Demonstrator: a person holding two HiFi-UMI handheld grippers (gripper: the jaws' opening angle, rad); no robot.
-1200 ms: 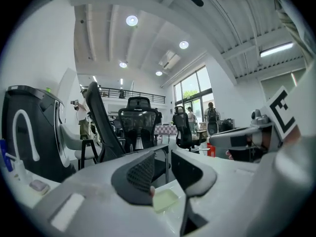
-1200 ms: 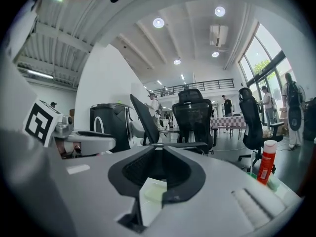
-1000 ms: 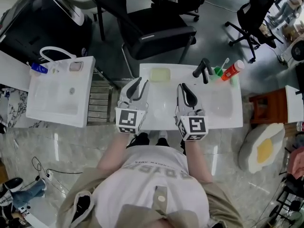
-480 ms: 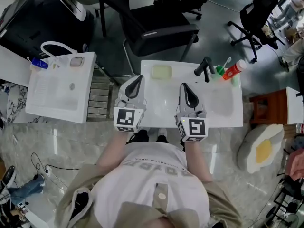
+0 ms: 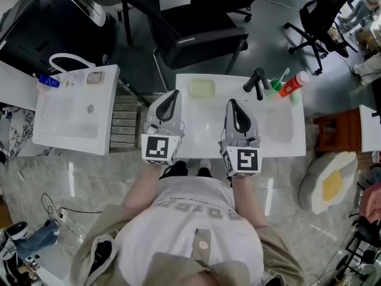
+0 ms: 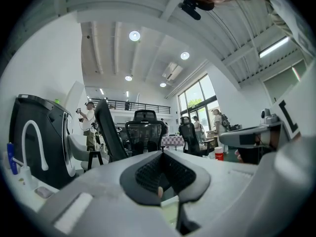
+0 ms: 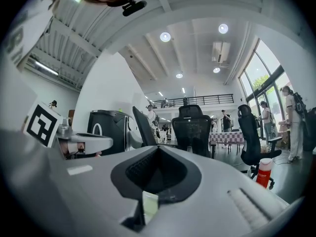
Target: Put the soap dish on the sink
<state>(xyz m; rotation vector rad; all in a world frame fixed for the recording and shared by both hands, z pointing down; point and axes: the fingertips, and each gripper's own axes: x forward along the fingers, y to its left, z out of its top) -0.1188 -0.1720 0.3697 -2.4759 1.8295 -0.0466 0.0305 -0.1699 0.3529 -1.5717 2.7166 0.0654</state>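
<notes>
**A:** Which step is this?

**B:** The last one, I'd judge. The dish lies flat on the back ledge of the sink, just ahead of the left gripper and slightly to its right, not touching it

**A:** And the grippers?

**B:** Both have their jaws pressed together with nothing between them. The left gripper hangs at the sink's left edge and the right gripper is over the basin. Both point level toward the back ledge, and neither touches the dish

**A:** Could it be the start instead?

**B:** I can't rule that out. A second sink stands well off to the left of the left gripper, with a small tray on its ledge. But the green dish already sits on the sink right ahead, so the placing looks done to me

**A:** Then what does the next move call for?

**B:** Very little, if it's done. Both grippers would draw straight back toward the person. The tap and bottle stand ahead of the right gripper and to its right, so a straight pull clears them. If the dish needs shifting, the left gripper is the nearer one. It would have to open its jaws, reach forward over the dish's rim and close on it. The dish looks shallow and smooth, so I'd expect a rim grip to slip easily
</notes>
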